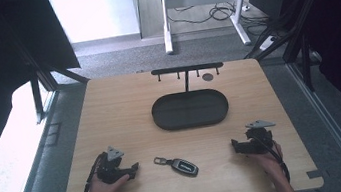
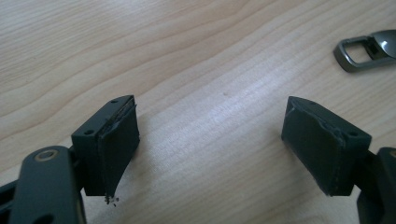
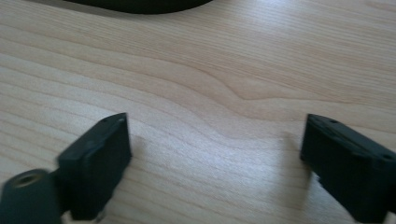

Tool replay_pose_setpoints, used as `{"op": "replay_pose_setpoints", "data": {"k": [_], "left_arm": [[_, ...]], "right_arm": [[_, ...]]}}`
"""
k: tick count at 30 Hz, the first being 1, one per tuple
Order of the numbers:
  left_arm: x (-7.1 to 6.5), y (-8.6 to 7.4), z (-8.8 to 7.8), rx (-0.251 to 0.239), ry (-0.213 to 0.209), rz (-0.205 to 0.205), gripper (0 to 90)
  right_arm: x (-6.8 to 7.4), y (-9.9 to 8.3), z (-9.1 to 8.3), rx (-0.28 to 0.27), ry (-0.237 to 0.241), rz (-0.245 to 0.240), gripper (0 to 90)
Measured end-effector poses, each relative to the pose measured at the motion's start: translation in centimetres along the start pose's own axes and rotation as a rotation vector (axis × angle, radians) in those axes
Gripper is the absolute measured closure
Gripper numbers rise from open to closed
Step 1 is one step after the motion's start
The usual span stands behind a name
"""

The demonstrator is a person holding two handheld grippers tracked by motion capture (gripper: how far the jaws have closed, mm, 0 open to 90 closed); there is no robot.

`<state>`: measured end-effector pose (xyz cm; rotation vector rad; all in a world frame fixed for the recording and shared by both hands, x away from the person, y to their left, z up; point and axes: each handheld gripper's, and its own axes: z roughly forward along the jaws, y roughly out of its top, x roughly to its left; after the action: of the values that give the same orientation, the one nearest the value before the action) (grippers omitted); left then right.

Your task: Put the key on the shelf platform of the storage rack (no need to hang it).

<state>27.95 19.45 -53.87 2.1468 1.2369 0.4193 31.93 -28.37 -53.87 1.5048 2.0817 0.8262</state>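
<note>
Two grippers rest low on the wooden bench in the high view: the left gripper at about 8 o'clock, the right gripper at about 4 o'clock, each in a hand. Between them, near the front edge, lies the car key, touching neither. A dark oval tray sits toward 12 o'clock, before a black hook rack.

From the left gripper view, its fingers stand wide apart over bare wood, the key's metal loop at 2 o'clock.

From the right gripper view, its fingers likewise stand wide apart with nothing between them; the tray's edge shows at 12 o'clock.
</note>
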Motion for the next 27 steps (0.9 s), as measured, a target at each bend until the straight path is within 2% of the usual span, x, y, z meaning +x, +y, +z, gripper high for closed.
{"op": "replay_pose_setpoints", "data": {"k": [1, 5, 10, 13, 14, 20, 22, 23, 26, 27], "left_arm": [[0.0, 0.0, 0.0, 0.003, 0.000, 0.000, 19.6], [0.0, 0.1, -0.3, 0.006, -0.005, -0.012, 20.4], [0.7, 0.1, -1.7, -0.045, -0.011, -0.066, 23.1], [0.9, 0.2, -2.3, -0.041, -0.012, -0.060, 23.3], [1.0, 0.5, -2.9, -0.050, 0.004, -0.051, 23.1], [0.2, 0.6, -3.5, -0.057, -0.017, -0.040, 23.1], [-0.2, 0.5, -3.3, -0.046, -0.019, -0.028, 23.0], [-0.3, 0.5, -3.2, -0.039, -0.023, -0.022, 23.0], [-0.5, 0.3, -3.2, -0.034, -0.039, -0.020, 22.8], [-0.5, 0.3, -3.3, -0.037, -0.044, -0.027, 22.9]], "right_arm": [[-0.2, 0.0, -0.2, -0.002, 0.002, -0.004, 12.9], [-0.6, -0.1, -0.5, -0.003, 0.030, -0.003, 14.4], [-1.6, -0.7, -1.7, -0.032, 0.076, 0.024, 16.9], [-2.0, -0.5, -2.0, -0.030, 0.081, 0.025, 17.7], [-2.4, -0.4, -2.1, -0.029, 0.089, 0.034, 19.0], [-2.8, -0.3, -2.8, -0.036, 0.127, 0.034, 21.5], [-2.8, 0.0, -3.2, -0.041, 0.139, 0.012, 22.5], [-2.5, 0.4, -3.8, -0.053, 0.146, -0.014, 24.1], [-2.0, 0.8, -4.3, -0.053, 0.163, -0.035, 25.0], [-1.1, 1.3, -4.7, -0.024, 0.171, -0.079, 25.9]]}}
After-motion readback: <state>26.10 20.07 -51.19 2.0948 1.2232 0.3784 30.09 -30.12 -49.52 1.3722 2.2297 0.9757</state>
